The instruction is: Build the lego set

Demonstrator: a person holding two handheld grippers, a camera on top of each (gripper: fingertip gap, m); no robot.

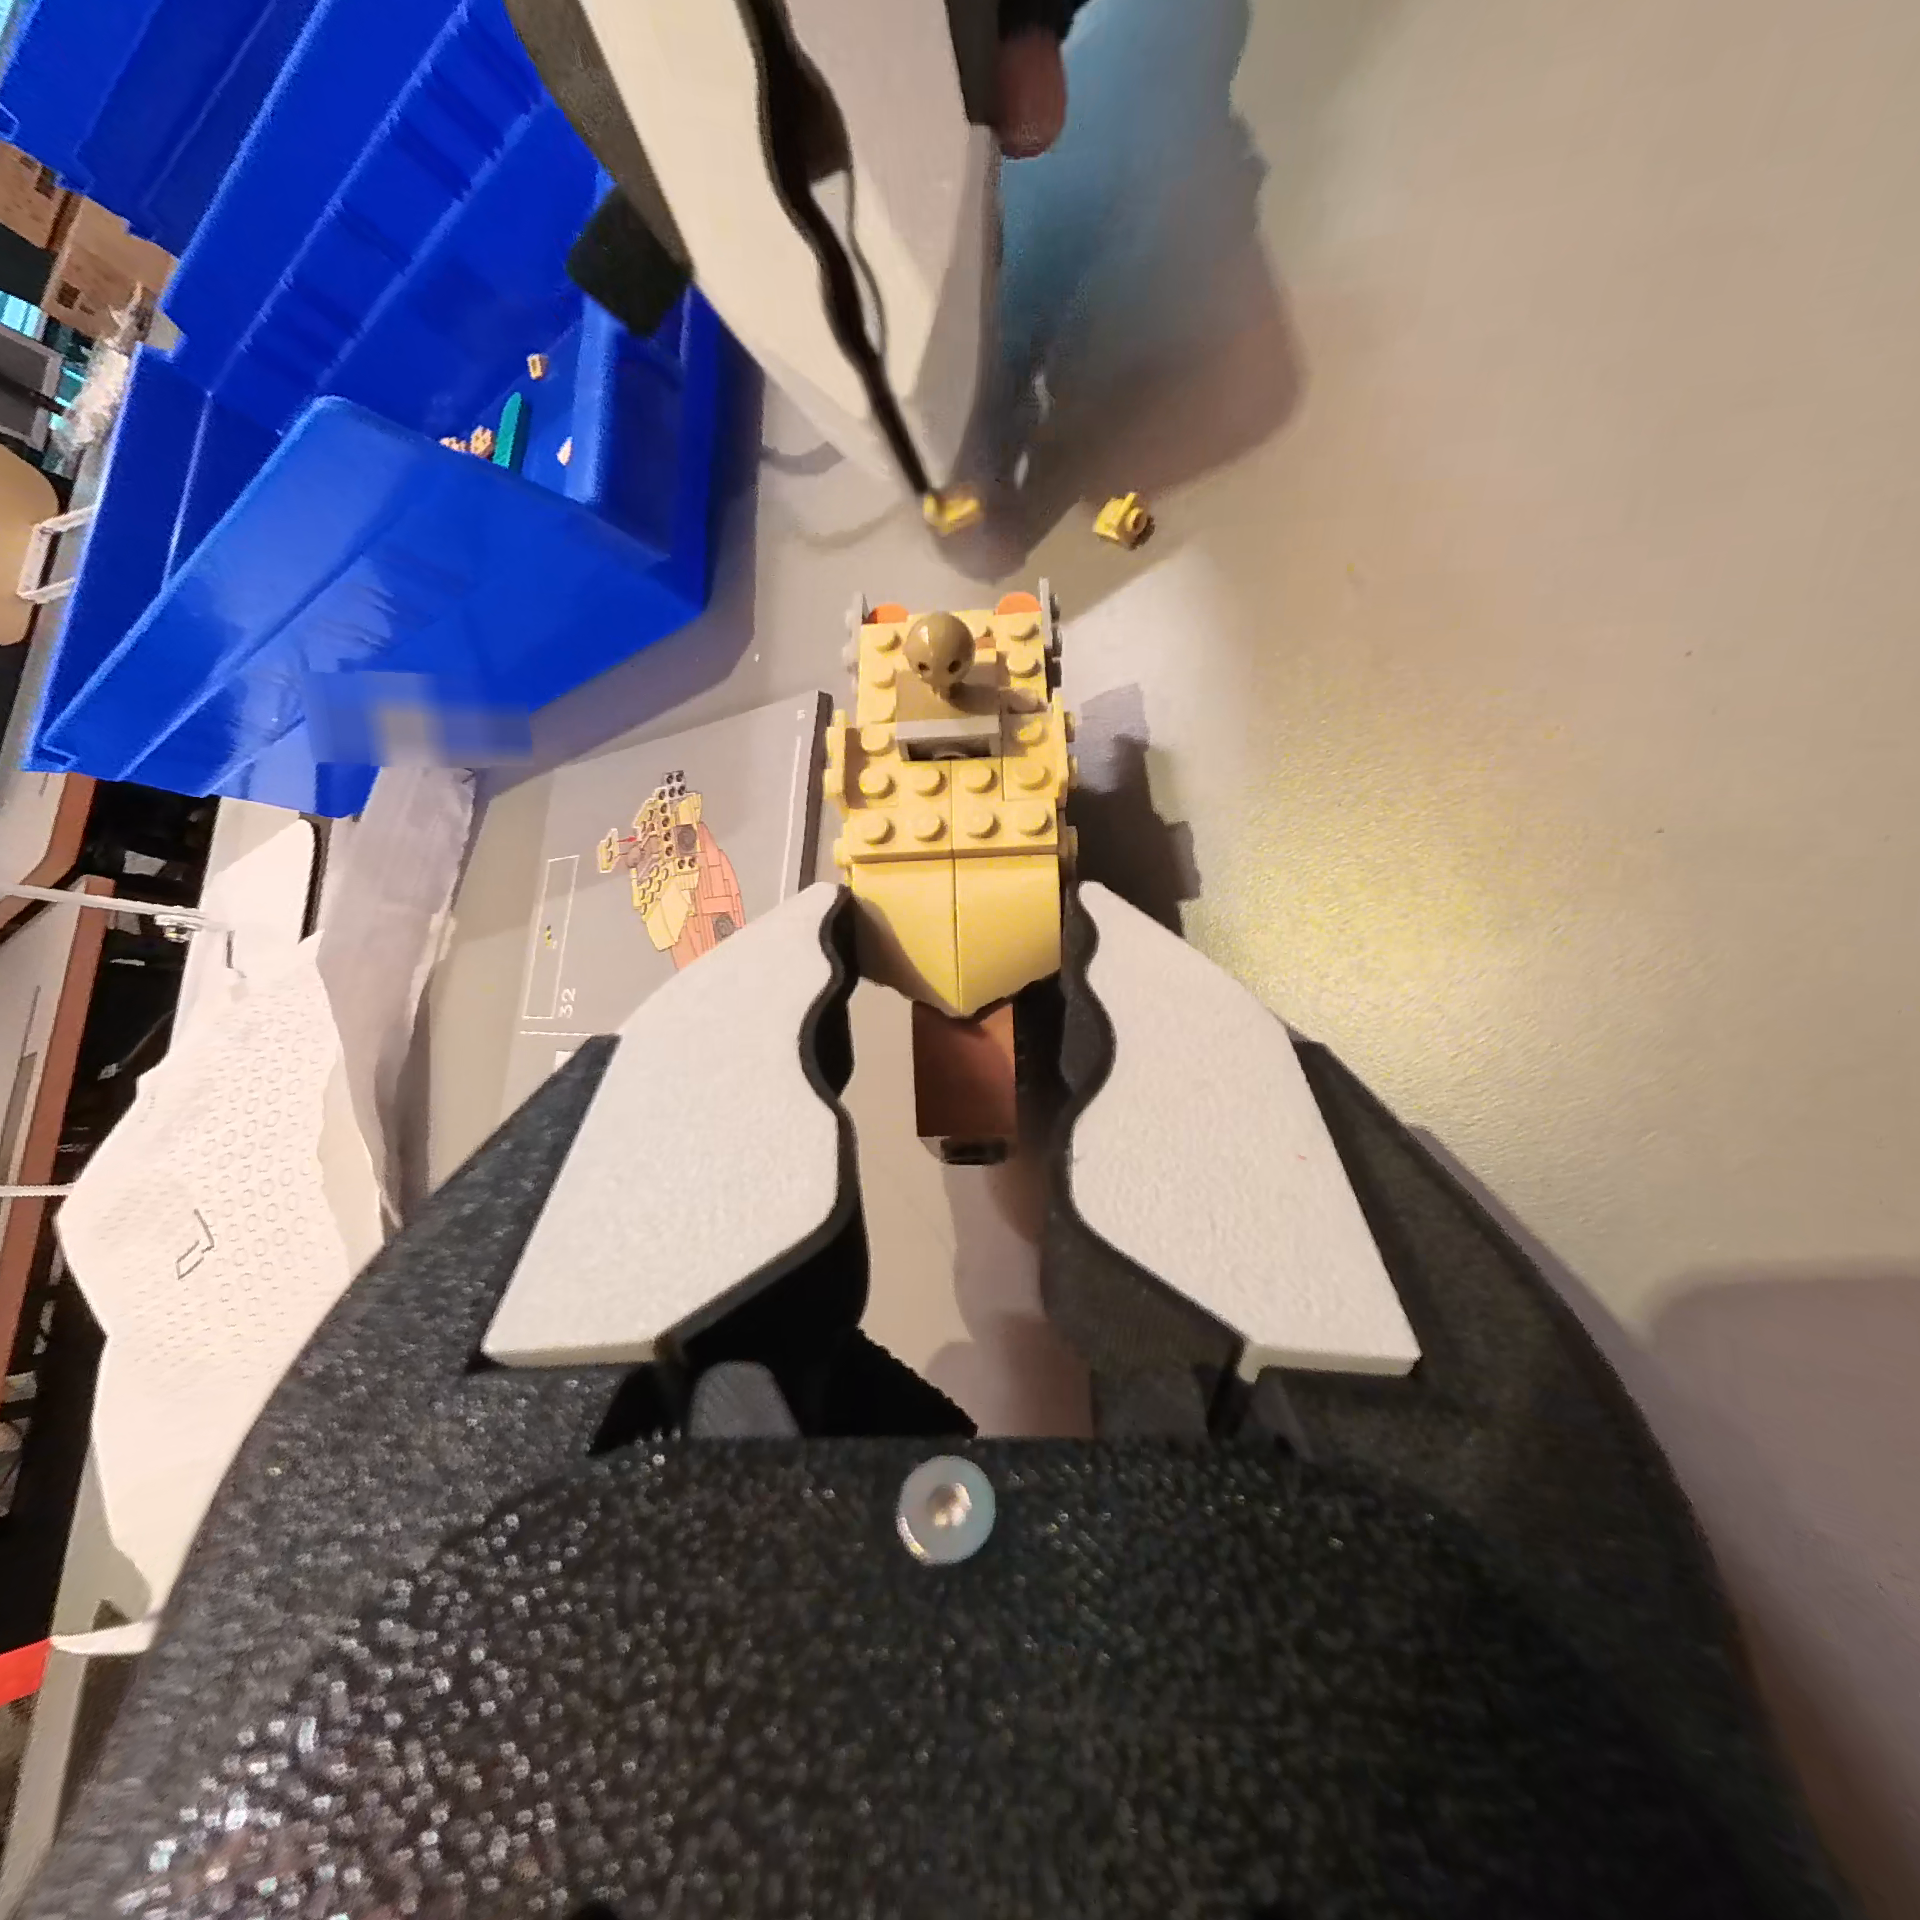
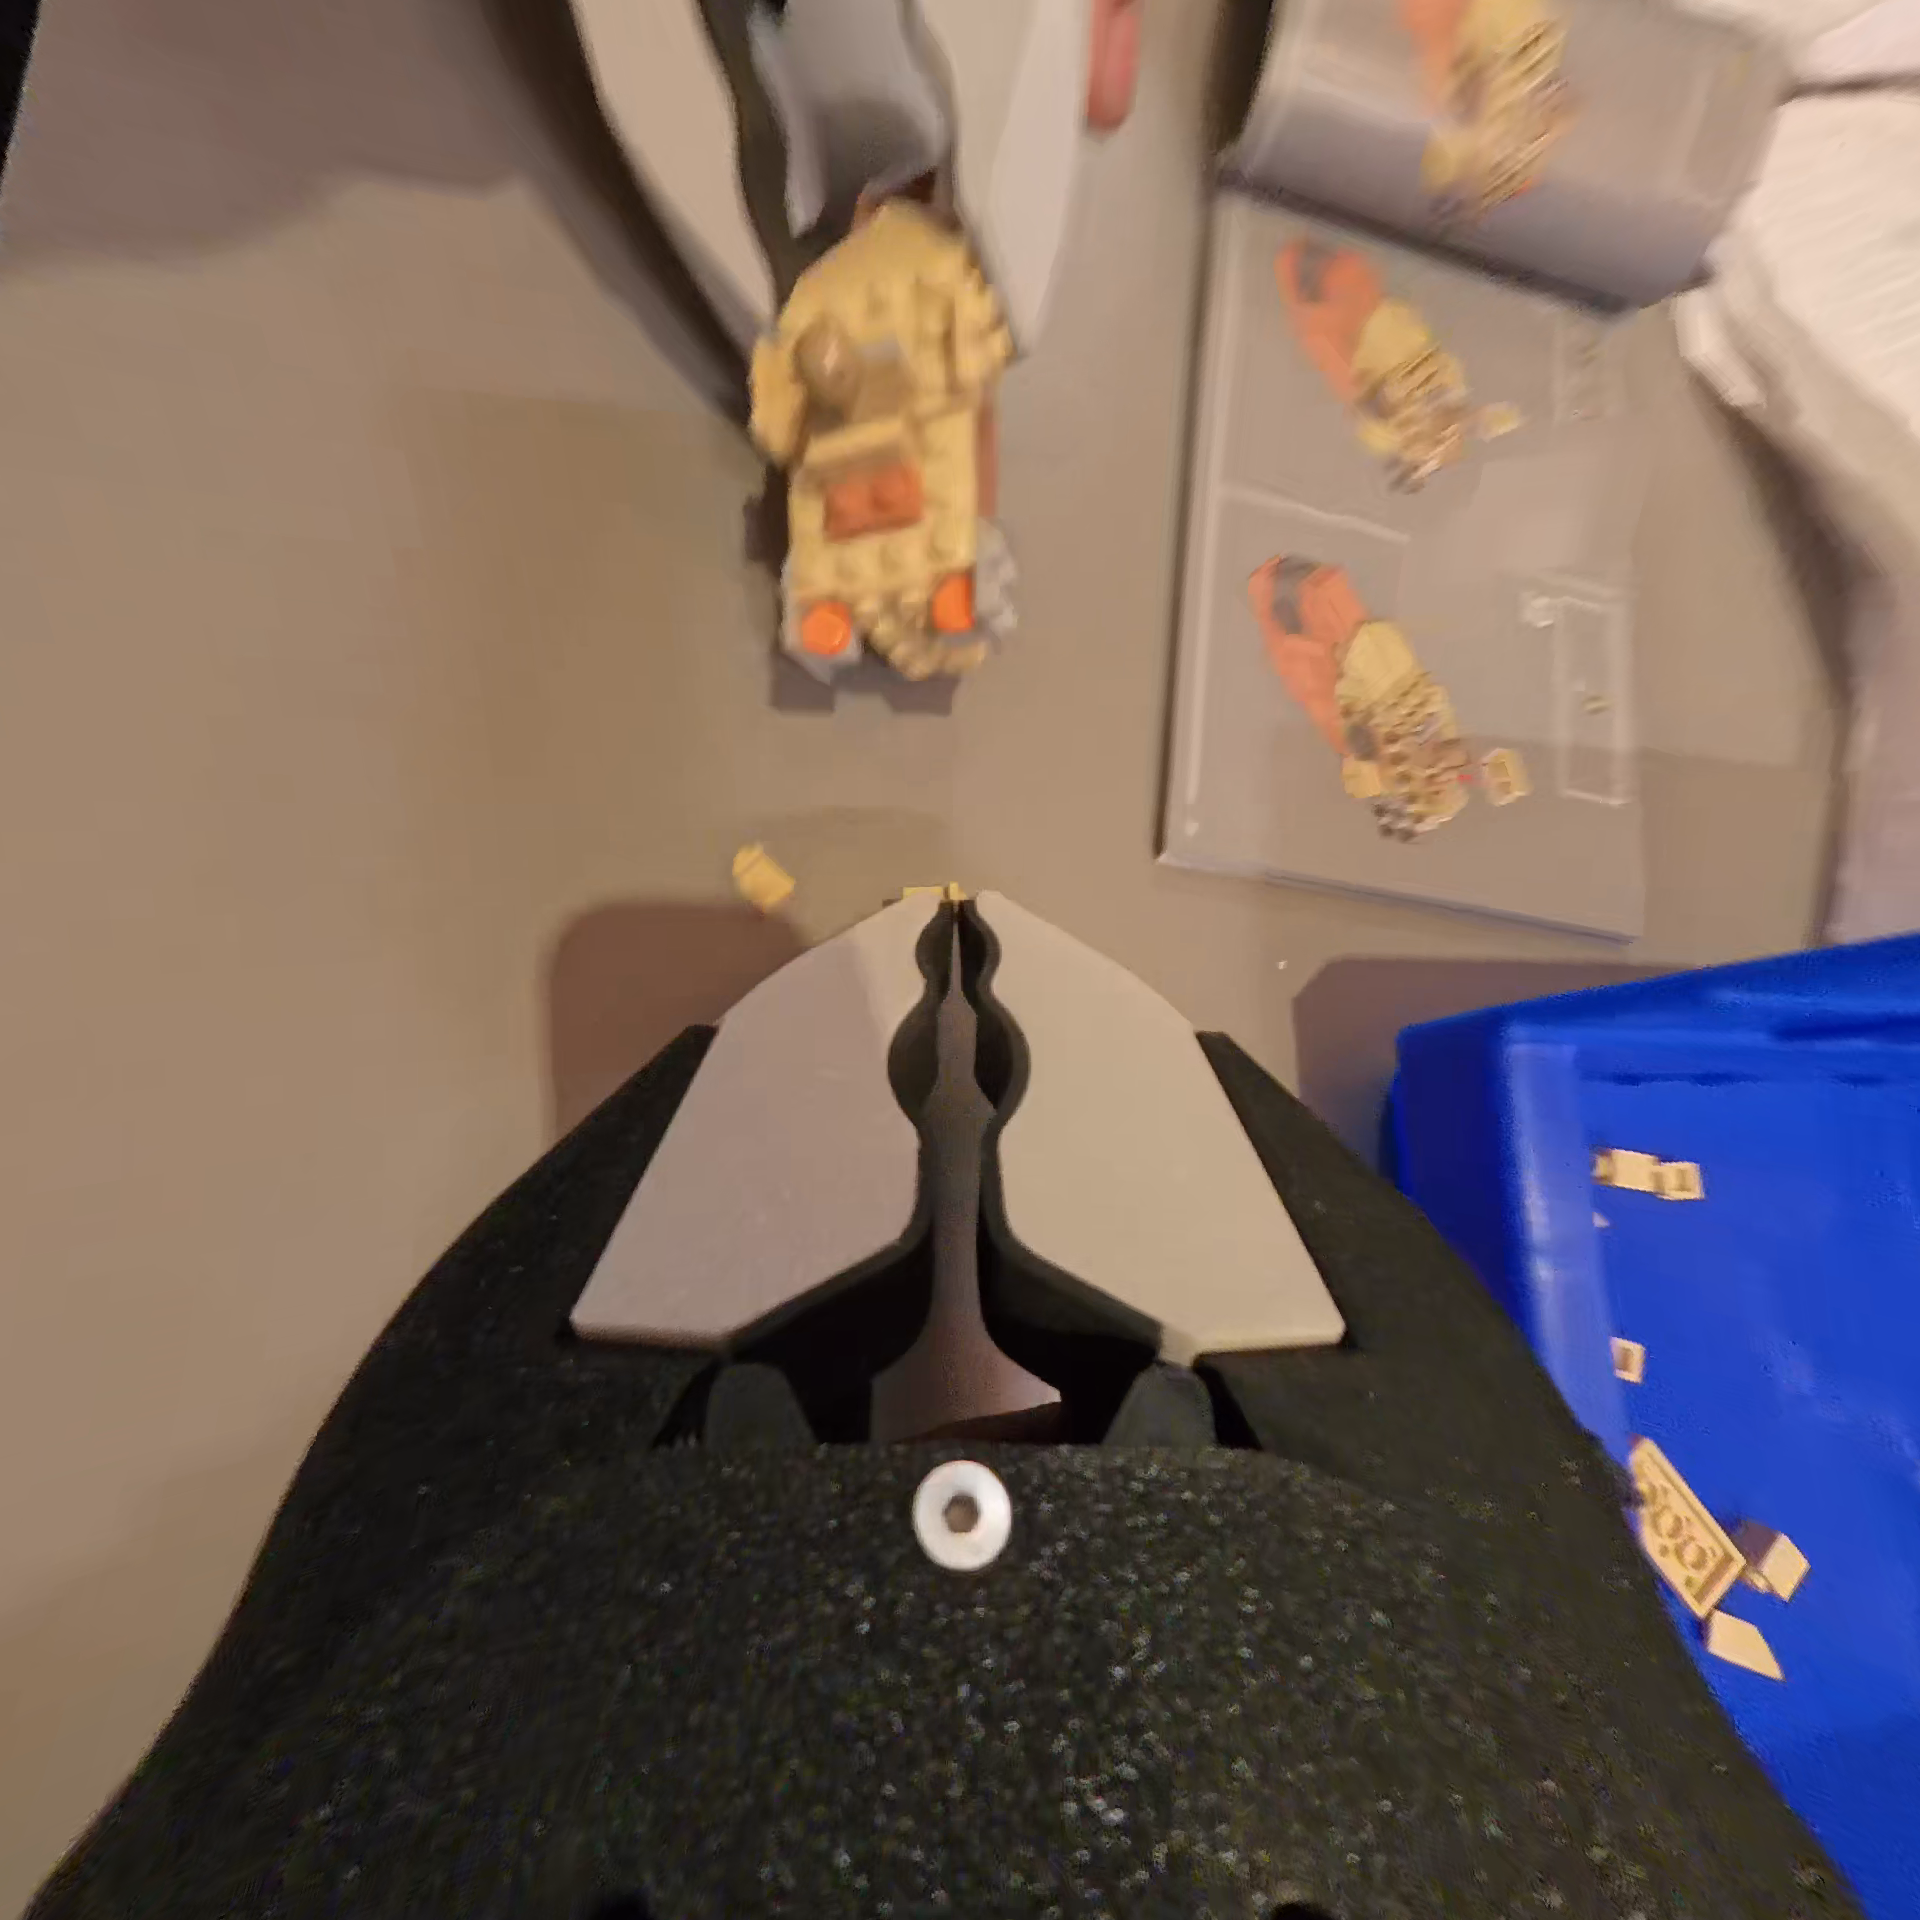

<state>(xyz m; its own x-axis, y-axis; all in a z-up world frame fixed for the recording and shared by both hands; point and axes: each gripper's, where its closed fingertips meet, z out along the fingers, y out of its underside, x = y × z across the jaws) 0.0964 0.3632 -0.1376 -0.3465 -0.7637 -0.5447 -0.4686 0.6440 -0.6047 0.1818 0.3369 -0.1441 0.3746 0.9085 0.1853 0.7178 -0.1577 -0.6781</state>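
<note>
A tan lego model [image 1: 951,790] with a brown underside and orange studs lies on the grey table. My left gripper [image 1: 956,935] is shut on its rounded front end. The model shows at the top of the right wrist view [image 2: 883,447], with the left gripper [image 2: 883,177] behind it. My right gripper [image 2: 954,902] is shut on a small tan piece [image 2: 932,891] at its tips, low over the table. In the left wrist view the right gripper [image 1: 951,488] reaches down with that piece [image 1: 951,509] just beyond the model. A second small tan piece [image 1: 1122,517] lies loose beside it [image 2: 764,878].
Blue bins [image 1: 364,582] with loose tan pieces stand to the left of the model; one bin [image 2: 1683,1299] is at my right gripper's right. An open instruction booklet [image 2: 1423,582] lies beside the model [image 1: 675,862]. White paper bags [image 1: 229,1195] lie near the table edge. The left gripper's tips are roughly 10 cm from the right gripper's.
</note>
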